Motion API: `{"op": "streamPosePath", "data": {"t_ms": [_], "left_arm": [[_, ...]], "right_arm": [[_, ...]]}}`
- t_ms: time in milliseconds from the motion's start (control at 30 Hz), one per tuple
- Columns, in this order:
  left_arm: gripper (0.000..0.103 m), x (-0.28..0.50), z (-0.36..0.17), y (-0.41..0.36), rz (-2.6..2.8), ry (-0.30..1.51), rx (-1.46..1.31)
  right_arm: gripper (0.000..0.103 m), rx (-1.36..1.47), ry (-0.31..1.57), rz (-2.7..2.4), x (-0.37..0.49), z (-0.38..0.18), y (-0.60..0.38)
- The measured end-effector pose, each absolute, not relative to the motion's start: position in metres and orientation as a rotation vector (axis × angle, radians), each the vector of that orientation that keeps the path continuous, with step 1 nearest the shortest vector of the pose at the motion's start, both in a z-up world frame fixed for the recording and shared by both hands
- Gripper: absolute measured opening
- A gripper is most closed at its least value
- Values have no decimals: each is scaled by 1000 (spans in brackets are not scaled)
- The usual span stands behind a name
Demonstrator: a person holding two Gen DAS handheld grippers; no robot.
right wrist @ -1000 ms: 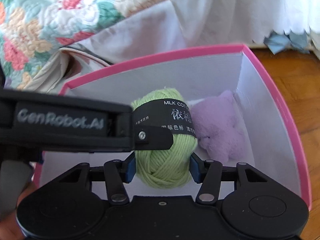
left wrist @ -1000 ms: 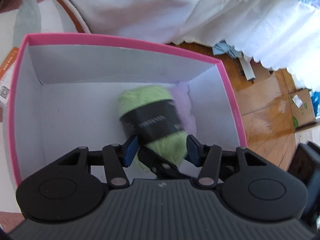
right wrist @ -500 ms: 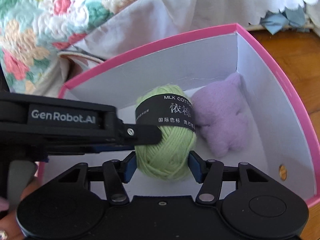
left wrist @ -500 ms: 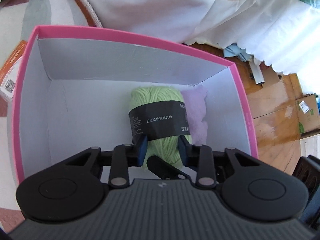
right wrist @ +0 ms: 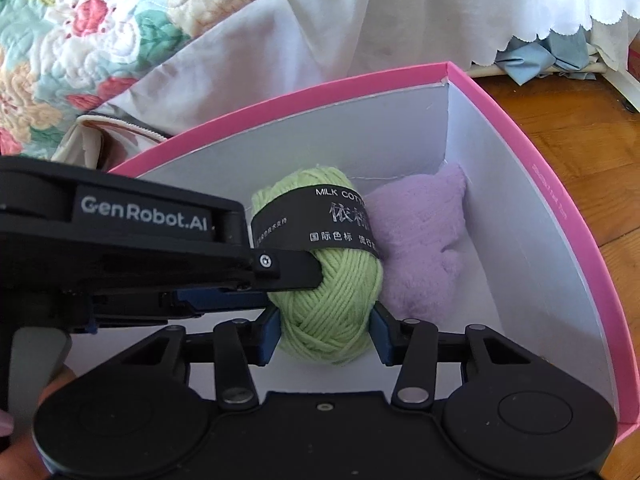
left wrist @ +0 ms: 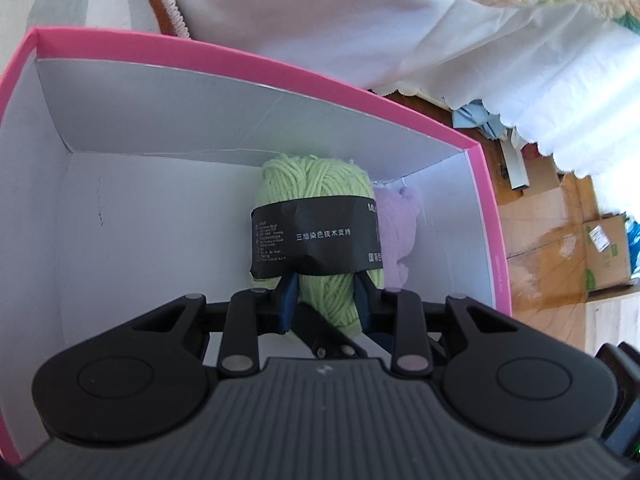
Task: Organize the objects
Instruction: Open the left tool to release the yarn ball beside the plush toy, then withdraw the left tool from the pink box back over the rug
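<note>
A light green yarn ball (left wrist: 316, 196) with a black paper band stands inside a pink box (left wrist: 240, 60) with white inner walls, against a purple plush toy (left wrist: 396, 232). My left gripper (left wrist: 326, 292) is shut on the ball's lower part, its blue pads pressing in. In the right wrist view, the same yarn ball (right wrist: 332, 312) sits between the pads of my right gripper (right wrist: 324, 336), whose jaws are closing on it and touch both sides. The left gripper's finger (right wrist: 288, 270) reaches in from the left. The plush toy (right wrist: 424, 240) lies in the box's (right wrist: 320, 92) far right corner.
A bed with a floral quilt (right wrist: 60, 40) and a white skirt (left wrist: 520, 60) stands behind the box. Wooden floor (right wrist: 580, 140) lies to the right, with cardboard boxes (left wrist: 600, 248) on it. A person's hand (right wrist: 24, 440) holds the left gripper.
The left gripper's jaws have narrowed onto the green yarn ball. The ball and both grippers have sunk a little deeper into the box, beside the purple plush.
</note>
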State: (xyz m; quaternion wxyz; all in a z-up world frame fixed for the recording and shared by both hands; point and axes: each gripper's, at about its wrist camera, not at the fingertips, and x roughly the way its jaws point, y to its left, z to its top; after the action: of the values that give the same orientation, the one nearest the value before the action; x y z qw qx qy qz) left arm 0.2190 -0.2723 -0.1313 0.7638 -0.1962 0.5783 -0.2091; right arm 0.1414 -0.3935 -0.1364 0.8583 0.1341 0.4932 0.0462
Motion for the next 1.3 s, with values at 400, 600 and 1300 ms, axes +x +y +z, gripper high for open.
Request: {"op": "streamPosePath", "data": {"t_ms": [400,600,1300], "left_arm": [[32,179,-73,-252,-465,1165,-334],[32,154,-42,-239,-437,1153,-214],[51,63,13,-160,-270,1114,34]], "right_arm": [[57,234,984,177,95,-100,-388],[57,186,943,190,74,-72,-378],[66,41,897,232,8,2,-335]]}}
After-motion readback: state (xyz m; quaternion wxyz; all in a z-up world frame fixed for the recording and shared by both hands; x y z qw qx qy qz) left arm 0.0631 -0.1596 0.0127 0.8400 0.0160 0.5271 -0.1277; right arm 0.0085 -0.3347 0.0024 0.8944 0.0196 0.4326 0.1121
